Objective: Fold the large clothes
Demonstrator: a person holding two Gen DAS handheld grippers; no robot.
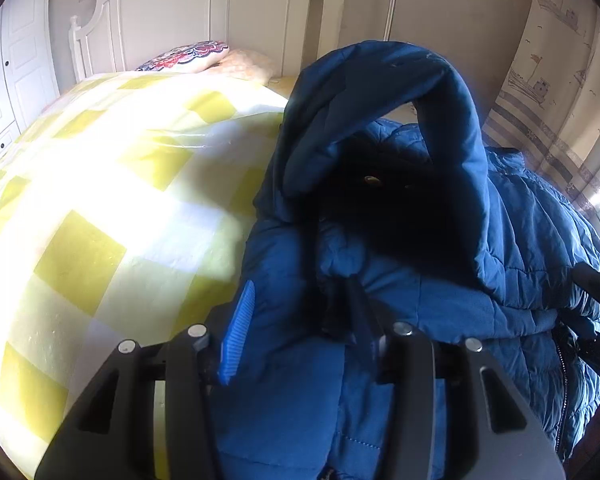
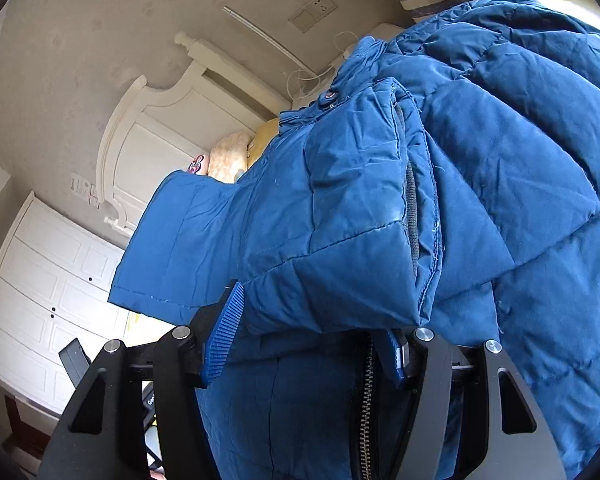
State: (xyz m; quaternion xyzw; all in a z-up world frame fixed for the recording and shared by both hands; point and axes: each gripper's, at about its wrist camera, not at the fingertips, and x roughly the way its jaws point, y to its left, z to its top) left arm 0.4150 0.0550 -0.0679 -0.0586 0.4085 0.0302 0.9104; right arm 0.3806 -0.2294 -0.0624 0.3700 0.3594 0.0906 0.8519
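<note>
A large blue quilted puffer jacket (image 1: pixel 440 240) hangs bunched over the right part of a bed; its hood stands up at the top. My left gripper (image 1: pixel 300 344) is shut on a thick fold of the jacket, and the blue ribbed pad of its left finger (image 1: pixel 238 336) shows. In the right wrist view the same jacket (image 2: pixel 380 200) fills the frame, with its zipper (image 2: pixel 366 400) running down between the fingers. My right gripper (image 2: pixel 312 356) is shut on the jacket's edge next to the zipper. The right gripper's black body also shows in the left wrist view (image 1: pixel 596 320).
The bed has a yellow and white checked cover (image 1: pixel 120 208), pillows (image 1: pixel 204 58) and a white headboard (image 1: pixel 204 12). White cupboard doors (image 2: pixel 48 292) stand at the left. A striped curtain (image 1: pixel 552 100) hangs at the right.
</note>
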